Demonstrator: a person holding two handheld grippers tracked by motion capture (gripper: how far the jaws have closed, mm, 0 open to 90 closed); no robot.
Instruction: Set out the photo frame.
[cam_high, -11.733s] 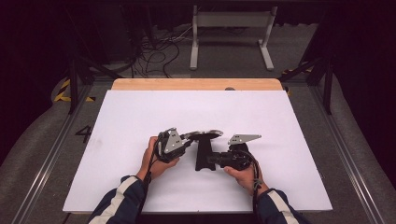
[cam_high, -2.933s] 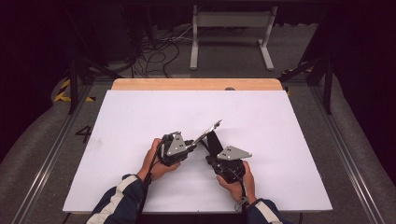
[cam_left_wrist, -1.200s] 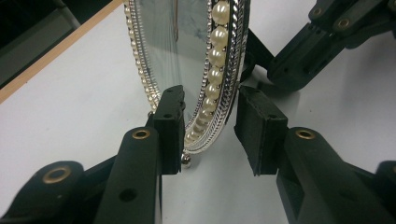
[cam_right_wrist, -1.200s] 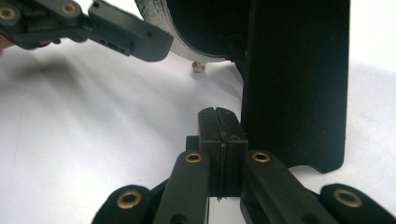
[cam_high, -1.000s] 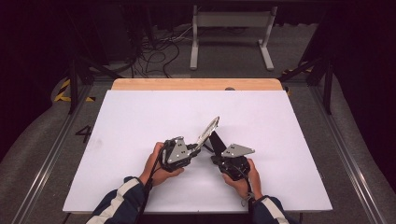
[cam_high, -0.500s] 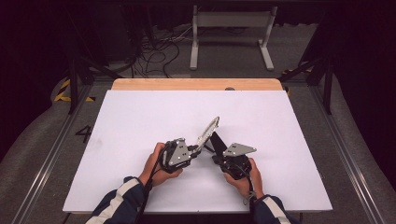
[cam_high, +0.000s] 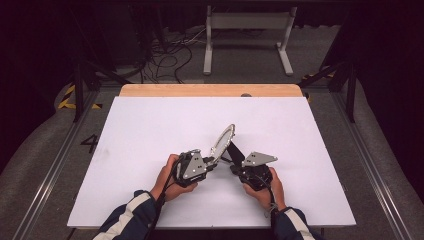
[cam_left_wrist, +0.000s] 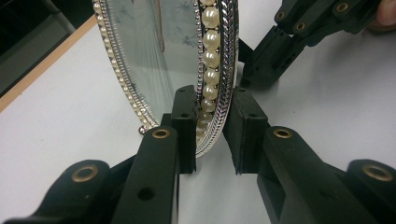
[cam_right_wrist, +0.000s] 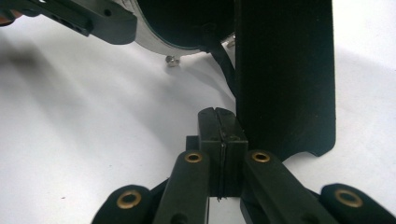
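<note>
An oval silver picture frame (cam_high: 223, 140) with a pearl rim stands tilted on the white table (cam_high: 150, 130), a little in front of the middle. In the left gripper view, my left gripper (cam_left_wrist: 211, 133) is shut on the frame's (cam_left_wrist: 168, 56) lower rim, one pad on the glass side and one on the back. My right gripper (cam_right_wrist: 219, 135) is shut with its pads pressed together and nothing seen between them. It sits low on the table just left of the frame's black easel stand (cam_right_wrist: 285, 74). From above, the right gripper (cam_high: 235, 161) reaches in behind the frame.
The table's wooden far edge (cam_high: 210, 90) lies beyond the white sheet. Past it on the floor are cables (cam_high: 165, 55) and a white metal stand (cam_high: 247, 30). Metal rails (cam_high: 55, 165) run along both sides. A person's sleeves (cam_high: 130, 220) enter at the bottom.
The frame, nearly flat between the grippers at first, has been tipped up to stand steeply. The right gripper has come in behind it. Over the last second nothing visibly moves.
</note>
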